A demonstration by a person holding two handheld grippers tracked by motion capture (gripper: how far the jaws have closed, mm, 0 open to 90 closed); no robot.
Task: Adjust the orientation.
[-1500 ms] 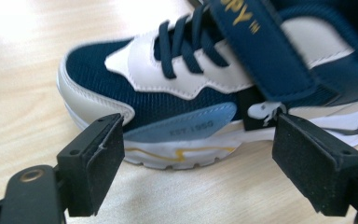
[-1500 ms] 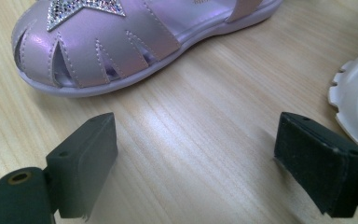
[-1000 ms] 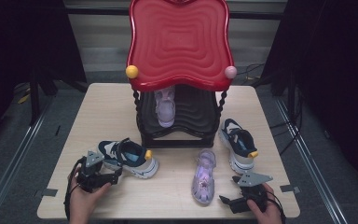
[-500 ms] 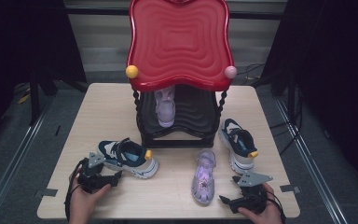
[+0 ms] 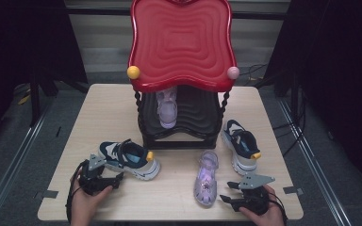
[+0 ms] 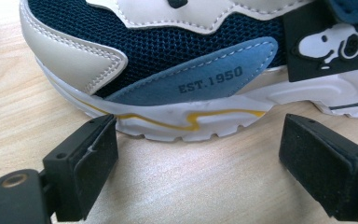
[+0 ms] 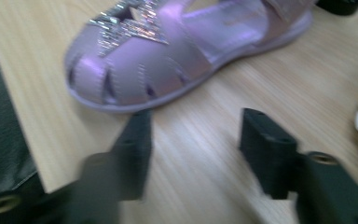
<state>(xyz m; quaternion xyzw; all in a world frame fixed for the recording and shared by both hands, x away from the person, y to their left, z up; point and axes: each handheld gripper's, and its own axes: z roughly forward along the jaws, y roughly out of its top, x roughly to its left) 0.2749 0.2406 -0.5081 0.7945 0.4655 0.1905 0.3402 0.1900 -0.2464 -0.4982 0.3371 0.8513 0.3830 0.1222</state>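
Standing at the back of the table (image 5: 99, 103), a red-topped shoe rack (image 5: 181, 42) holds one lilac sandal (image 5: 167, 109) on its shelf. The navy sneaker (image 5: 129, 159) lies front left, just ahead of the left gripper (image 5: 104, 181), jaws wide apart. The purple sandal (image 5: 205, 178) lies beside the right gripper (image 5: 231, 192), whose jaws have just been closing with nothing between them.
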